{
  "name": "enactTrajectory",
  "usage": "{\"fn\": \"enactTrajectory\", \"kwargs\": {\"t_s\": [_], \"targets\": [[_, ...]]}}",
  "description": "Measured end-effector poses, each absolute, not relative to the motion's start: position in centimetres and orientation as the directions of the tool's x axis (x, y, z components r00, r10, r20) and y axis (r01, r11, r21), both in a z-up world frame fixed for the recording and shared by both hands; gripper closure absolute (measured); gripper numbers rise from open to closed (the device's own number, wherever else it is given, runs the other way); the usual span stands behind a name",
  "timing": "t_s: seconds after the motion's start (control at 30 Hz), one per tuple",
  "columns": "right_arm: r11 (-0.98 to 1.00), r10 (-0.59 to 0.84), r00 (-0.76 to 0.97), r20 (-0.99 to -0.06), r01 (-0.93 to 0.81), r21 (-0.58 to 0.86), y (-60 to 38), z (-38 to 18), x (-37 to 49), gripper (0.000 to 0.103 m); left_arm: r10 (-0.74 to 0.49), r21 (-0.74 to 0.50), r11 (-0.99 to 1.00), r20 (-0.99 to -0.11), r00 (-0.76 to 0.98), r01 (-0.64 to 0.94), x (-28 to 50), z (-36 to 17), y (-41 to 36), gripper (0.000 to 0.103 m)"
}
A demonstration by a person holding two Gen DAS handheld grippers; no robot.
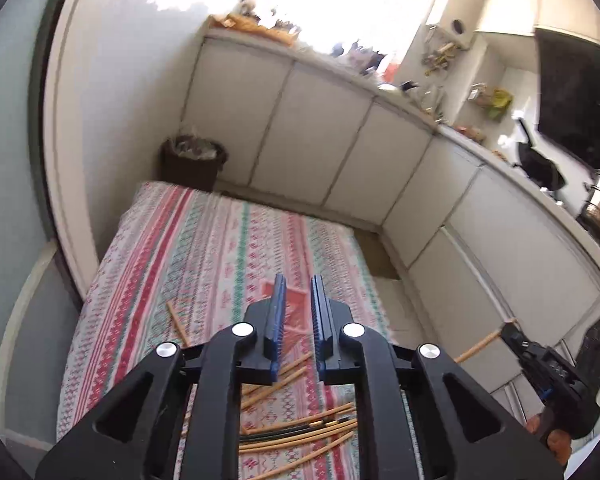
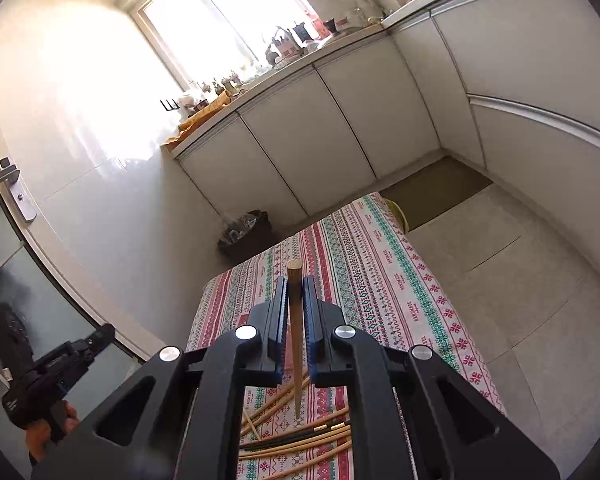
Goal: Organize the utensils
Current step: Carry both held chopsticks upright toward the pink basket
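A: Chopsticks [image 1: 300,436] lie scattered on the patterned cloth [image 1: 204,248] beneath the left gripper [image 1: 299,304], its jaws slightly parted, holding nothing.

B: Right gripper [image 2: 295,300] is clamped on 1 wooden chopstick [image 2: 295,320], upright above that pile. I'd keep it vertical, grip firm.

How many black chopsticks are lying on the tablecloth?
2. Both black chopsticks lie side by side among the wooden chopsticks at the near end of the striped tablecloth. The pile is partly covered in both views, so more may be hidden.
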State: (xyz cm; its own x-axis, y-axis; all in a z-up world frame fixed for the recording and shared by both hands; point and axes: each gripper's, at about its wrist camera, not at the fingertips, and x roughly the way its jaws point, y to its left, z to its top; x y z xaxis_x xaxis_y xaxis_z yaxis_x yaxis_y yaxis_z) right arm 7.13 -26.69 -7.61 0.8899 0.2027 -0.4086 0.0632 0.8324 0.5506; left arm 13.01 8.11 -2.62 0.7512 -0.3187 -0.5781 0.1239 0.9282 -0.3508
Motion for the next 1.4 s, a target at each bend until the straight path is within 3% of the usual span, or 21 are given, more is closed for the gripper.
{"fn": "enactTrajectory", "kwargs": {"t_s": [0.17, 0.23, 0.4, 0.6, 0.73, 0.8, 0.9, 1.1, 1.2, 1.4], "targets": [[0.803, 0.221, 0.886, -0.408, 0.073, 0.592, -27.8, -9.1, 7.7, 0.095, -0.202, -0.262, 0.962, -0.871, 0.449, -0.075, 22.8, -13.2, 10.8, 0.086], [0.796, 0.226, 0.882, -0.414, 0.078, 0.601, -28.2, -9.7, 7.9, 0.095, -0.169, -0.221, 0.966, -0.931, 0.325, -0.130, 25.6, -17.7, 11.8, 0.086], [0.787, 0.228, 0.869, -0.439, 0.101, 0.609, -29.5, -10.6, 8.4, 0.095, -0.155, -0.218, 0.945, -0.955, 0.251, -0.245, 30.3, -22.6, 14.1, 0.086], [0.772, 0.224, 0.854, -0.469, 0.138, 0.621, -31.0, -11.8, 8.9, 0.095, -0.151, -0.232, 0.926, -0.950, 0.272, -0.297, 32.8, -22.8, 14.5, 0.086], [0.767, 0.220, 0.847, -0.484, 0.156, 0.622, -31.3, -12.4, 9.2, 0.095, -0.112, -0.180, 0.944, -0.964, 0.242, -0.277, 34.3, -23.8, 13.4, 0.086], [0.764, 0.225, 0.844, -0.488, 0.158, 0.625, -31.3, -12.7, 9.3, 0.095, -0.040, -0.111, 0.957, -0.966, 0.256, -0.268, 34.6, -23.9, 12.7, 0.094], [0.764, 0.223, 0.844, -0.487, 0.159, 0.625, -31.2, -12.6, 9.2, 0.095, -0.025, -0.104, 0.962, -0.953, 0.301, -0.251, 33.8, -24.0, 12.1, 0.097], [0.760, 0.243, 0.840, -0.486, 0.146, 0.634, -30.7, -12.7, 9.1, 0.095, -0.136, -0.241, 0.952, -0.885, 0.446, -0.190, 28.7, -20.5, 13.4, 0.097], [0.754, 0.255, 0.839, -0.481, 0.139, 0.642, -30.5, -12.6, 9.0, 0.095, -0.247, -0.354, 0.933, -0.770, 0.589, -0.071, 24.9, -16.0, 13.3, 0.097], [0.744, 0.273, 0.844, -0.462, 0.119, 0.658, -30.0, -12.2, 8.7, 0.095, -0.326, -0.380, 0.917, -0.545, 0.772, 0.119, 19.2, -7.3, 9.4, 0.097]]}}
